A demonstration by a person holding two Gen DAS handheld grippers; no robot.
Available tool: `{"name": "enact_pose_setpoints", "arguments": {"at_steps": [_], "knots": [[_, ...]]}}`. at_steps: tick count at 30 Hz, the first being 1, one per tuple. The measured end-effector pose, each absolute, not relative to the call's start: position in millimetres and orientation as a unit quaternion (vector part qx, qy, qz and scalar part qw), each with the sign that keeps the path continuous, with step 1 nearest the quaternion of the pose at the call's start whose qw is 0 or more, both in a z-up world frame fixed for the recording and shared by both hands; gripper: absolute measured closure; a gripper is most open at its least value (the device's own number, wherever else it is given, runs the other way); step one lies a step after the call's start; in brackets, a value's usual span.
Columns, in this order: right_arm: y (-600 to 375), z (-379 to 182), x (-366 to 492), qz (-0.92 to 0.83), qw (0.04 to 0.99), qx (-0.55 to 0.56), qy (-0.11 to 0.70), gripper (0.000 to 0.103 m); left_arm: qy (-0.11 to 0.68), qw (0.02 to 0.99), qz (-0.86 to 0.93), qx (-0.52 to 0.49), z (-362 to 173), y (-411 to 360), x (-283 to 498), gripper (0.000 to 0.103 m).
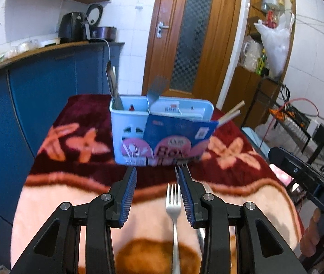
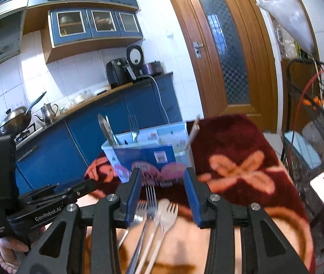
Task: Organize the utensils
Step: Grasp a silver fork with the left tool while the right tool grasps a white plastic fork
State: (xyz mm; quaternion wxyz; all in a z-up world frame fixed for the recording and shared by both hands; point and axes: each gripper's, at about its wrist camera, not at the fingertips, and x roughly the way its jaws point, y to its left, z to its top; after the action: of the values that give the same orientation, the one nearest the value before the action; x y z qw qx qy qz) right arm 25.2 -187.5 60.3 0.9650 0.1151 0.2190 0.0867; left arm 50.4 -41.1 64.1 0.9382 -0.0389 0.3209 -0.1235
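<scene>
A light-blue utensil caddy [image 1: 129, 123] stands on the blanket-covered table; it also shows in the right wrist view [image 2: 148, 147]. It holds spoons [image 1: 113, 84], a fork [image 2: 134, 127] and chopsticks [image 1: 230, 114]. My left gripper [image 1: 158, 171] is open above the blanket, with a metal fork [image 1: 173, 207] lying between its fingers, close to the right one. My right gripper [image 2: 163, 173] is open over a bunch of loose cutlery: a metal fork [image 2: 150, 198], a pale fork [image 2: 170, 212] and a spoon [image 2: 162, 205]. The left gripper's body [image 2: 47, 201] shows at the right view's left.
The table wears a maroon and peach flowered blanket [image 1: 81, 141]. Blue kitchen cabinets [image 1: 47, 80] with appliances stand to the left, a wooden door [image 1: 191, 34] behind. A wire rack [image 2: 310, 148] and cables stand at the right edge of the table.
</scene>
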Motion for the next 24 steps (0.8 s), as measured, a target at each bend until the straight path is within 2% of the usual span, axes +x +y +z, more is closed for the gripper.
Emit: {"name": "enact_pose_setpoints", "arguments": {"at_steps": [10, 24], "knots": [[-200.0, 25.0, 17.6, 0.078, 0.953, 0.118, 0.269, 0.056, 0.389, 0.913, -0.123, -0.023, 34.8, -57.7, 53.7, 0.063], [-223.5, -1.8, 14.6, 0.080, 0.942, 0.141, 0.292, 0.052, 0.482, 0.868, -0.118, 0.017, -7.6, -78.3, 71.8, 0.064]]}}
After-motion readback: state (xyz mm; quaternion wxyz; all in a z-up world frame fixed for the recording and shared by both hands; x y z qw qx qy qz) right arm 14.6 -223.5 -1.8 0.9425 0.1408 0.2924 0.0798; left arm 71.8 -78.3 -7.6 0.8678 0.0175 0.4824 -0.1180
